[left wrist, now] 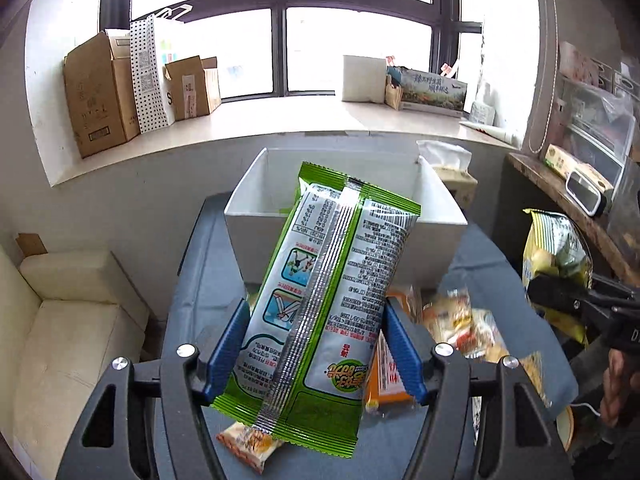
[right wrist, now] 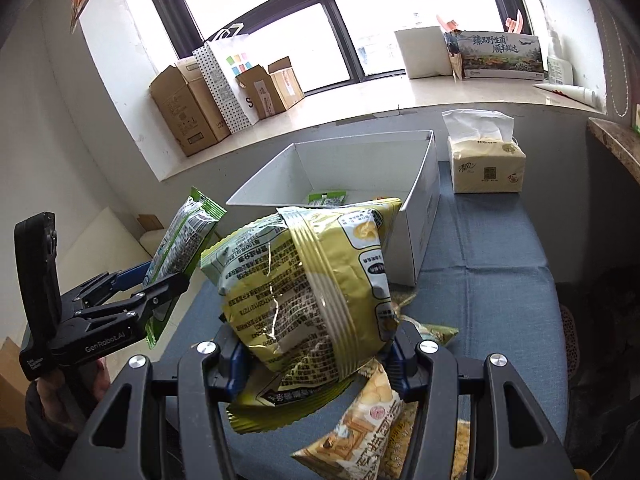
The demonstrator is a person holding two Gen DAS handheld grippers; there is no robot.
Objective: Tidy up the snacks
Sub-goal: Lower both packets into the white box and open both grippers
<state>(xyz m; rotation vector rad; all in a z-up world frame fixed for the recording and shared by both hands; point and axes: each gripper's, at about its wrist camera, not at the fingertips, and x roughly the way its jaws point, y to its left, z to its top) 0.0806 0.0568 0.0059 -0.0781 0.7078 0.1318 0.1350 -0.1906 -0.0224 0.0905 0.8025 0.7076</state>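
- Left wrist view: my left gripper (left wrist: 316,344) was pinching the green packet (left wrist: 320,300) between its blue pads, the packet lifted off the table and tilted, its top edge reaching toward the white box (left wrist: 440,216) just ahead.
- In the same view the box looked nearly bare inside; I could make out only a sliver of green behind the held packet, so I judged very little had been put away.
- Several snacks lay loose on the blue tablecloth (left wrist: 208,280): an orange packet (left wrist: 390,384) just beside the right pad, a cluster of small wrapped snacks (left wrist: 464,328) further right, and a small biscuit pack (left wrist: 250,444) under the green packet's lower end.
- Right wrist view: my right gripper (right wrist: 316,360) was clamped on the yellow chip bag (right wrist: 312,292), held up off the table with the box beyond it.
- Here the box's inside (right wrist: 360,176) showed one small green packet (right wrist: 327,199) on its floor; the rest of the floor that I could see was bare.
- A beige cracker pack (right wrist: 360,424) and other wrappers lay on the cloth beneath the bag, and a tissue pack (right wrist: 486,168) stood beside the box.
- My reading: early in the job, with two items in hand to drop and the loose pile left to clear.
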